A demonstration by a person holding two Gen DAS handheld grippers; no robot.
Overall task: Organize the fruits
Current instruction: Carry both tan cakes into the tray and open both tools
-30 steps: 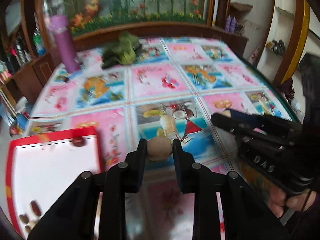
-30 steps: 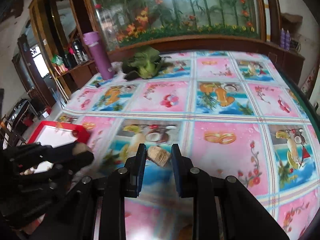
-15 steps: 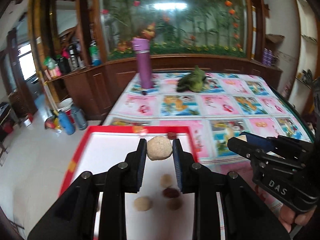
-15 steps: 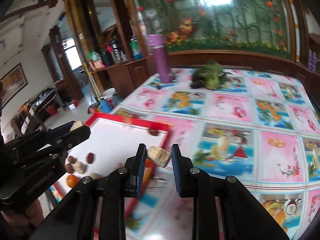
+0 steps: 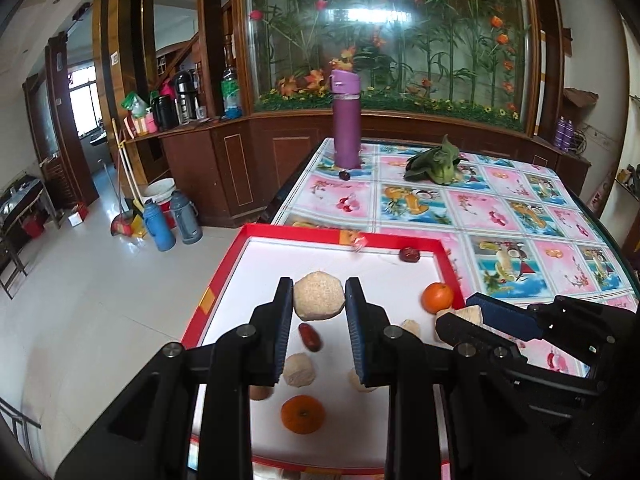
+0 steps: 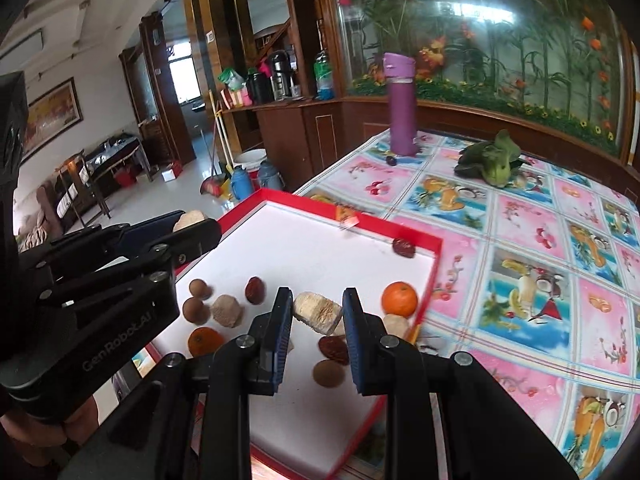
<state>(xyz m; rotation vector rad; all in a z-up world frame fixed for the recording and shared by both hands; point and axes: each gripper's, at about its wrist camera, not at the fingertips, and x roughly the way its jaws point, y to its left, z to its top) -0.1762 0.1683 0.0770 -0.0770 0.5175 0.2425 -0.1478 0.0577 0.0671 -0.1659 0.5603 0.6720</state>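
Observation:
My left gripper (image 5: 319,300) is shut on a round beige fruit (image 5: 319,295) above the red-rimmed white tray (image 5: 304,233). My right gripper (image 6: 317,312) is shut on a pale, rough beige chunk (image 6: 318,312) over the same tray (image 6: 340,216). In the tray lie two oranges (image 5: 437,297) (image 5: 302,414), red dates (image 5: 409,255) (image 5: 309,337), brown round fruits (image 6: 200,289) and several beige pieces (image 6: 226,310). The right gripper (image 5: 466,316) shows at the tray's right side in the left wrist view; the left gripper (image 6: 192,222) shows at the tray's left in the right wrist view.
The tray sits at the near left corner of a table with a colourful fruit-print cloth (image 5: 500,208). A purple bottle (image 5: 346,120) and a green leafy vegetable (image 5: 436,164) stand at the far end, with a small dark fruit (image 5: 344,175) near the bottle. Floor drops off to the left.
Both grippers swung left from over the tablecloth to above the tray, each still holding its piece. The tray's fruits have come into full view.

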